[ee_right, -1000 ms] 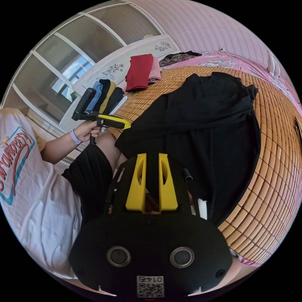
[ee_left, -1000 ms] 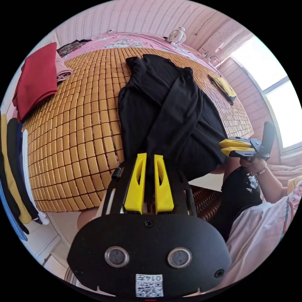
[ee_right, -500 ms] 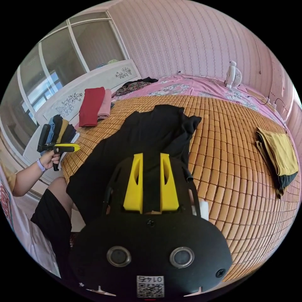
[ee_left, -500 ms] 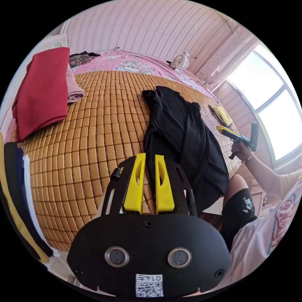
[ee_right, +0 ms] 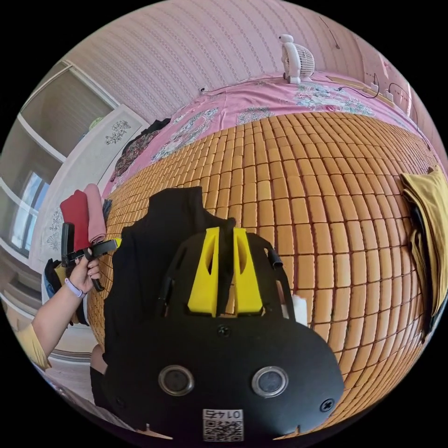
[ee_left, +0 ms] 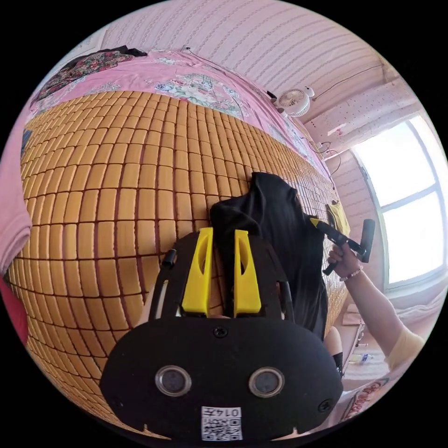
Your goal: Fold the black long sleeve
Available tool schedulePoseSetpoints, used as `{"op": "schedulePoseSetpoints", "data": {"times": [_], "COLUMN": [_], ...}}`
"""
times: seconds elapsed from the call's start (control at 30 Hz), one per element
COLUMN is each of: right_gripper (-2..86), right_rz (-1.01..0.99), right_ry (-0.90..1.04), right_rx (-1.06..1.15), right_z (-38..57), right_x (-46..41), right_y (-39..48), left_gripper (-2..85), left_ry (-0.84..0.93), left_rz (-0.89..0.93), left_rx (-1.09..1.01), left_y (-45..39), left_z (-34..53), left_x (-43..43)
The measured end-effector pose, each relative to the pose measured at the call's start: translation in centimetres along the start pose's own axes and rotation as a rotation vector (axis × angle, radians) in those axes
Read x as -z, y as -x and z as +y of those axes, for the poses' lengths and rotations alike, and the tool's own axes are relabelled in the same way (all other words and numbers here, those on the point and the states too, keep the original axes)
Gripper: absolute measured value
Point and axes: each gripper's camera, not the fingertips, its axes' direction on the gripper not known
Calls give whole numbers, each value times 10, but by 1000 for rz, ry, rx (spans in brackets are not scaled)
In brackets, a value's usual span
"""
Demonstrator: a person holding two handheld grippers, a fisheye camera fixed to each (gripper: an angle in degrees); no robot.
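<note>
Grippers, 2 of them, are each pinching black cloth: our left gripper [ee_left: 221, 233] and right gripper [ee_right: 225, 232] are clamping 1 black long sleeve [ee_right: 154, 242], lying on the bamboo mat [ee_right: 326, 210]. QR stickers are showing; we are leaving them unread.

Black long sleeve [ee_left: 275, 219]: matt, finely ribbed knit cloth. Bamboo mat [ee_right: 326, 196]: small smooth, slightly glossy tiles. Bedsheet [ee_right: 261, 100]: pink floral cloth. Left gripper [ee_left: 221, 275]: matt yellow plastic jaws, black plate. Wall [ee_left: 280, 42]: striped paper.
</note>
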Motion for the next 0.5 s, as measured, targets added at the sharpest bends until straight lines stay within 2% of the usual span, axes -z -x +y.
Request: {"op": "schedulePoseSetpoints", "data": {"times": [0.1, 0.2, 0.37, 0.5], "right_gripper": [30, 25, 23, 30], "right_rz": [11, -28, -121, -220], "right_ry": [-47, -146, -287, -347], "right_rx": [63, 90, 144, 374], "right_z": [-16, -28, -21, 50], "right_x": [17, 50, 122, 190], "right_y": [13, 24, 44, 71], "left_gripper": [10, -2, -5, 5], "left_ry": [67, -52, -199, -233], "left_rz": [162, 194, 226, 266], "left_rx": [79, 65, -152, -334], "left_y": [12, 8, -27, -42], "left_z": [-17, -22, 3, 74], "left_x": [-13, 8, 71, 107]}}
